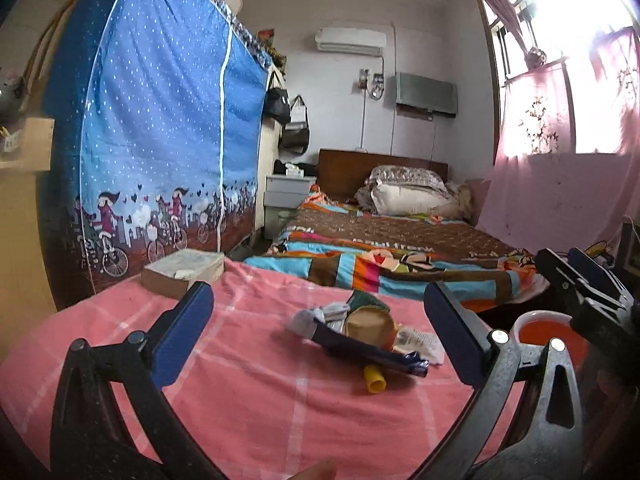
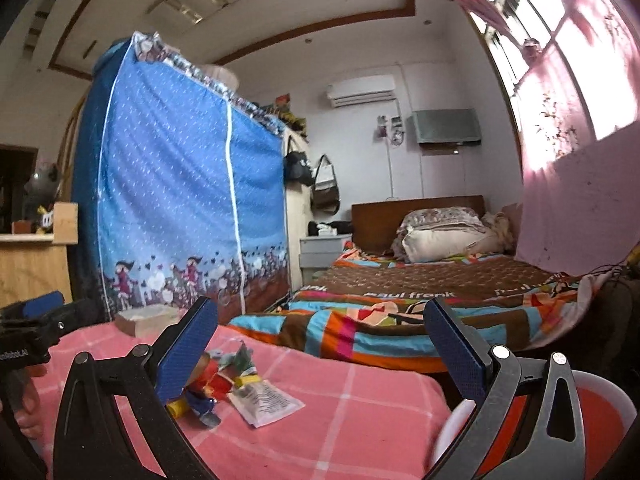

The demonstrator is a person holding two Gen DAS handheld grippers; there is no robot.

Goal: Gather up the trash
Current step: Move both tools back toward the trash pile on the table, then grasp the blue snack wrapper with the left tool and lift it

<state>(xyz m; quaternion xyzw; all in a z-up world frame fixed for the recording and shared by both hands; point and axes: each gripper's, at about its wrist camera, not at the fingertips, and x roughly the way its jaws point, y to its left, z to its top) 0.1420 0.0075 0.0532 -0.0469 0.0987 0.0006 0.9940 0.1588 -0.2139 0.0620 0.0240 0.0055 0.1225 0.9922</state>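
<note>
Two wrist-camera views of a bedroom, looking across a desk under a pink checked cloth (image 1: 248,392).

Left view: left gripper (image 1: 320,332) at the lower centre of the frame, level with the cloth, jaws spread wide and holding nothing. Between the blue fingers, slightly right of centre, a small heap of trash (image 1: 364,340): crumpled wrappers, a round tan lid, a dark blue packet, a white printed sachet, with a yellow cap (image 1: 375,378) just in front. Bin (image 1: 548,332) with a red liner at the lower right, beside the desk edge. Right gripper (image 1: 580,280) at the right edge, above the bin; jaw state impossible to tell from here.

Right view: right gripper (image 2: 320,344) low in the frame, tilted slightly upward, jaws wide and holding nothing. Same trash (image 2: 236,384) at the lower left of centre, partly behind the left finger. Bin (image 2: 600,408) at the lower right. Tissue box (image 2: 148,318) at the far left of the cloth.
</note>
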